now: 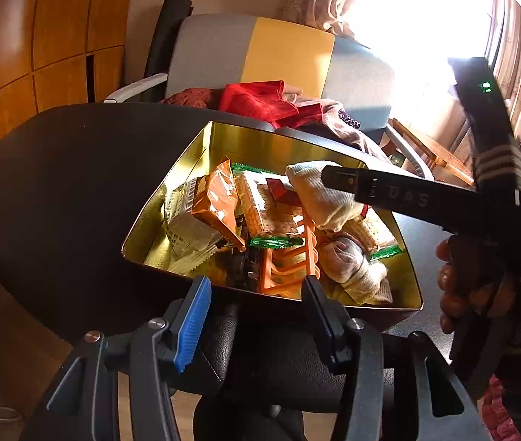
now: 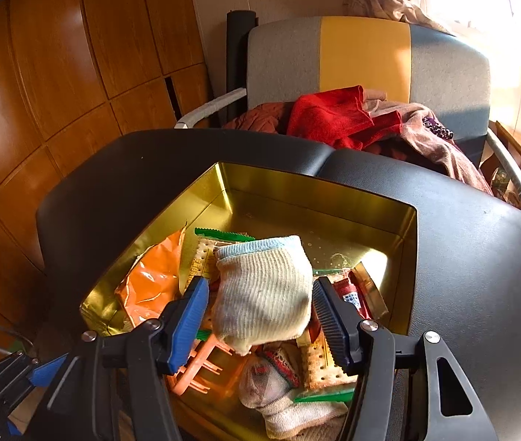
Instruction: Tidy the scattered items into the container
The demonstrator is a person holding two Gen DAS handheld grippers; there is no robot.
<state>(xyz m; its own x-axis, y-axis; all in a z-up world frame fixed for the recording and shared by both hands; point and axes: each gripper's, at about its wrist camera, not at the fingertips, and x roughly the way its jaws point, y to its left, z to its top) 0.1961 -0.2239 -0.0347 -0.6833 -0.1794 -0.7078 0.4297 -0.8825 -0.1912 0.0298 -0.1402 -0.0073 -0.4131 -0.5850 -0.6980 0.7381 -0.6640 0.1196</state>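
Sunlit from a window on the right, the room gives me a dark padded table (image 2: 481,264) with a gold-lined tin (image 2: 319,198) on it and a chair heaped with clothes (image 2: 337,117) behind. Already in the tin lie snack packets, crackers, an orange plastic rack (image 1: 286,261) and a rolled grey sock (image 2: 278,386).

My right gripper (image 2: 260,312) is over the tin with its blue pads spread wide; the cream sock (image 2: 264,294) sits between them, its cuff pointing away from me, but I can't tell whether the pads touch it. Being above the pile, it fits either a sock just let go or one about to be lifted.

My left gripper (image 1: 256,294) hangs wide and empty at the tin's near rim, farther from the cream sock than the right.
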